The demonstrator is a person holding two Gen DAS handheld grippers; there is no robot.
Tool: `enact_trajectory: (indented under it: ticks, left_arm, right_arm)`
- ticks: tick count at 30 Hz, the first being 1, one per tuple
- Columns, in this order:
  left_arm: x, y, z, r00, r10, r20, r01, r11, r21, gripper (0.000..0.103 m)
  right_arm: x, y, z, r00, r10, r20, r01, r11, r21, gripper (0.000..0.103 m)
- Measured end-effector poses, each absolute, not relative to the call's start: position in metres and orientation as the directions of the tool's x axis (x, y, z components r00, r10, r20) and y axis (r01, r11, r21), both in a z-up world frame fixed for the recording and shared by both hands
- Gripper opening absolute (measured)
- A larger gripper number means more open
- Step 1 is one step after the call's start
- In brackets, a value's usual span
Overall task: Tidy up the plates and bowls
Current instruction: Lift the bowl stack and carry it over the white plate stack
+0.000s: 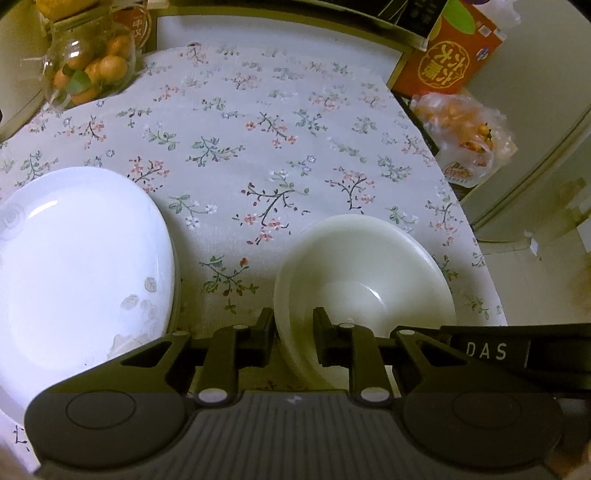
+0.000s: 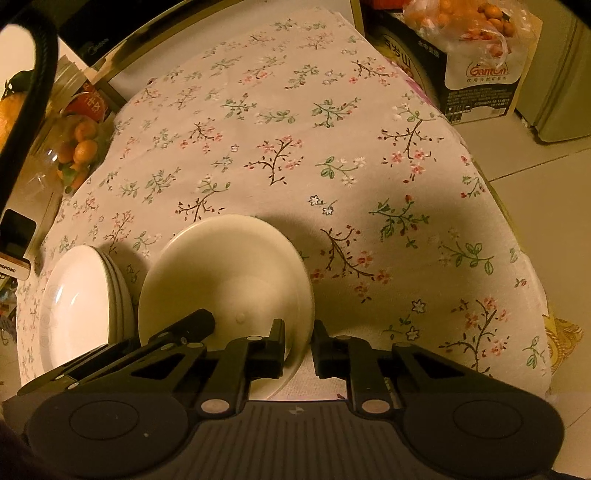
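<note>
A stack of cream bowls (image 1: 369,266) (image 2: 229,266) sits on the flowered tablecloth near the table's front edge. My left gripper (image 1: 293,328) is shut on the near-left rim, one pad outside the wall and one inside. My right gripper (image 2: 299,341) is shut on the right rim of the same stack. A finger of the left gripper (image 2: 192,325) shows in the right wrist view at the bowl's left. The DAS-marked body of the right gripper (image 1: 487,350) shows in the left wrist view. A stack of white plates (image 1: 74,266) (image 2: 77,302) lies just left of the bowls.
A glass jar of small oranges (image 1: 92,62) (image 2: 77,147) stands at the far left corner. Past the table's right edge are an orange carton (image 1: 454,55) and a plastic bag of oranges (image 1: 465,125) (image 2: 472,29) on boxes. The tiled floor (image 2: 535,192) lies to the right.
</note>
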State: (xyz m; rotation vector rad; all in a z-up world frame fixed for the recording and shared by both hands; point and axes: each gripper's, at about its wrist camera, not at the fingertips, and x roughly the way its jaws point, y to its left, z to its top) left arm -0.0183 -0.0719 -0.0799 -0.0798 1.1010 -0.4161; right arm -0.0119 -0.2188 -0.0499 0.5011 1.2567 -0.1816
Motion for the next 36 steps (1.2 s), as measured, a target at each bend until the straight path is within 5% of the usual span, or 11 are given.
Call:
enact_trajectory:
  ticks: [36]
  left_arm:
    - [-0.024,-0.013,-0.027,0.567,-0.308,-0.764,0.183,0.951,-0.247,0.020]
  right_arm:
    - [0.005,-0.167,0.016,0.521,0.122,-0.845,0.256,0.922,0.291,0.014]
